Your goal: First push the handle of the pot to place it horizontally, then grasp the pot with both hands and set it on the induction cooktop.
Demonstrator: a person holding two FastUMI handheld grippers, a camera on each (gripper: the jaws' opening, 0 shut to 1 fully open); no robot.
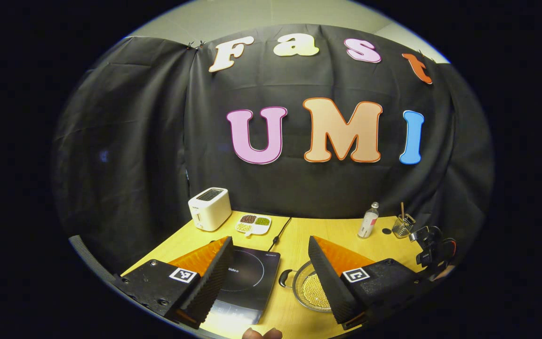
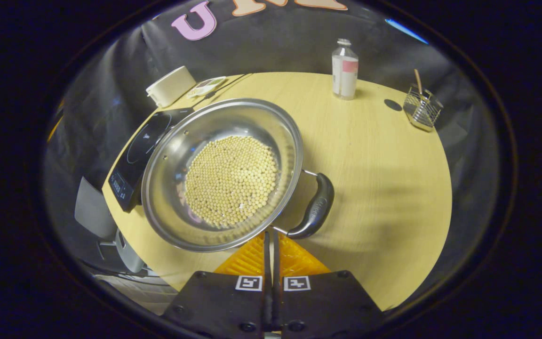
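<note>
On the table (image 2: 384, 155), your pot (image 2: 224, 174) of beans (image 2: 231, 181) sits just right of the cooktop (image 2: 141, 155), not on it.
Your right gripper (image 2: 271, 235) has its jaws pressed together, tips near the pot's rim beside the black handle (image 2: 313, 207); whether they touch it, you cannot tell. Your left gripper (image 1: 271, 273) is held above the table with jaws wide, cooktop (image 1: 247, 282) and pot (image 1: 311, 289) between its fingers. Farther back stand a toaster (image 1: 210, 208), bottle (image 2: 345, 69) and wire holder (image 2: 421, 109).
</note>
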